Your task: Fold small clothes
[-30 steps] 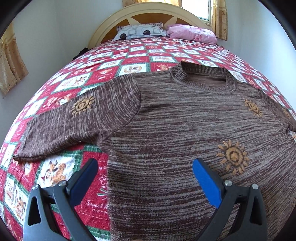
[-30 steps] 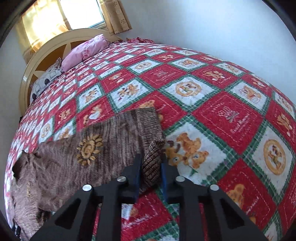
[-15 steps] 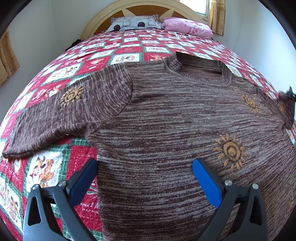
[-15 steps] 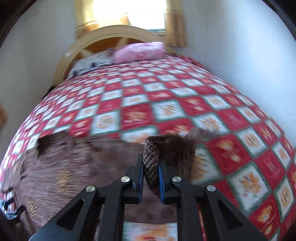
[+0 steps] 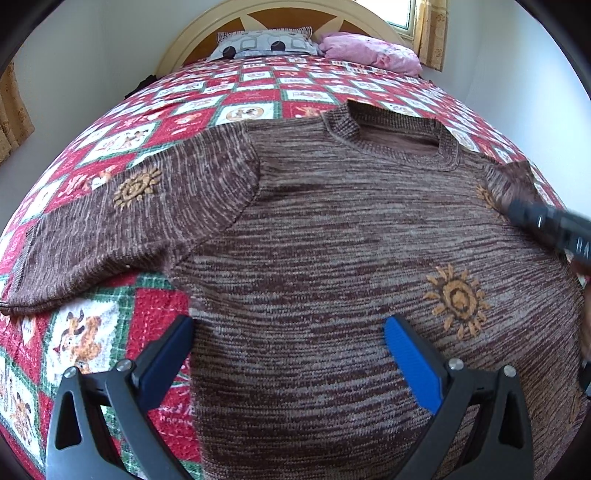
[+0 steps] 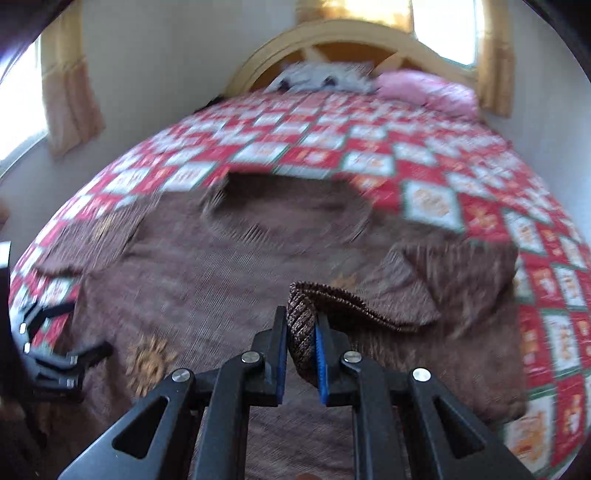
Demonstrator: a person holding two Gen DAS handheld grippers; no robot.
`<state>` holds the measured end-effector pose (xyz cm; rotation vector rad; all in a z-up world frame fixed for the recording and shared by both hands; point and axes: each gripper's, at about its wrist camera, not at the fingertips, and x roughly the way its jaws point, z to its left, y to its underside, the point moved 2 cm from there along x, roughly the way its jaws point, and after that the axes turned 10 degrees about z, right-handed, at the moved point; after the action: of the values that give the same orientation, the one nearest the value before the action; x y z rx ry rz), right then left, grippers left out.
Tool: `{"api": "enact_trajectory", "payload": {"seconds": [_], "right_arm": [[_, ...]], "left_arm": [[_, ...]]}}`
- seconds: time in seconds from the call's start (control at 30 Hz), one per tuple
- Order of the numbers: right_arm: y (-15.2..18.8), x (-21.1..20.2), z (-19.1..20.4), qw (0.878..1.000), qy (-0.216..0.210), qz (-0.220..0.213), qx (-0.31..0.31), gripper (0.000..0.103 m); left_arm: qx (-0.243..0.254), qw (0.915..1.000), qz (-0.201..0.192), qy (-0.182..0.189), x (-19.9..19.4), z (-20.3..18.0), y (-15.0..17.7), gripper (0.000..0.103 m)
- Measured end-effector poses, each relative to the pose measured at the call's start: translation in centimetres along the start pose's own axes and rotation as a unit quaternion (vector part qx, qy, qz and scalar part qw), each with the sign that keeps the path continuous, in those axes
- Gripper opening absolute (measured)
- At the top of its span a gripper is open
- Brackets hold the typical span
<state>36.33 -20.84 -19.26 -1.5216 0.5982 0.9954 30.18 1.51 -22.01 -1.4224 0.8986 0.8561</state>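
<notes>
Brown knitted wool covers most of both views: a sweater is spread face up on a red and white quilt, with its collar toward the headboard. The left sleeve is laid flat outward on the quilt. The right sleeve is lifted and brought over the chest, and its ribbed cuff is clamped tightly between the fingers of the right gripper. The left gripper is held wide apart above the lower left part of the sweater, and nothing is between its blue pads. Orange sun patterns are seen on the front and on the left sleeve. Two pillows are placed at the headboard. The right view is blurred.
</notes>
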Motion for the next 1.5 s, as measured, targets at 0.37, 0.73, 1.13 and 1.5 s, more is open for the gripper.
{"api": "enact_trajectory", "payload": {"seconds": [0.37, 0.73, 1.13, 1.5], "right_arm": [[9.0, -9.1, -7.5, 0.994, -0.082, -0.023, 0.072, 0.068], [15.8, -9.4, -14.7, 0.976, -0.059, -0.089, 0.188, 0.068], [16.2, -9.3, -14.8, 0.976, -0.09, -0.092, 0.176, 0.068], [16.0, -9.0, -14.9, 0.977, -0.086, -0.089, 0.175, 0.068]], "left_arm": [[0.04, 0.9986, -0.02, 0.028, -2.2, -2.3, -0.5, 0.1], [0.24, 0.9693, -0.045, 0.024, -3.9, -19.3, -4.5, 0.091], [0.177, 0.9827, -0.009, 0.054, 0.4, -17.9, -9.1, 0.005], [0.082, 0.9834, -0.032, 0.159, -3.7, -13.0, -11.1, 0.003]]}}
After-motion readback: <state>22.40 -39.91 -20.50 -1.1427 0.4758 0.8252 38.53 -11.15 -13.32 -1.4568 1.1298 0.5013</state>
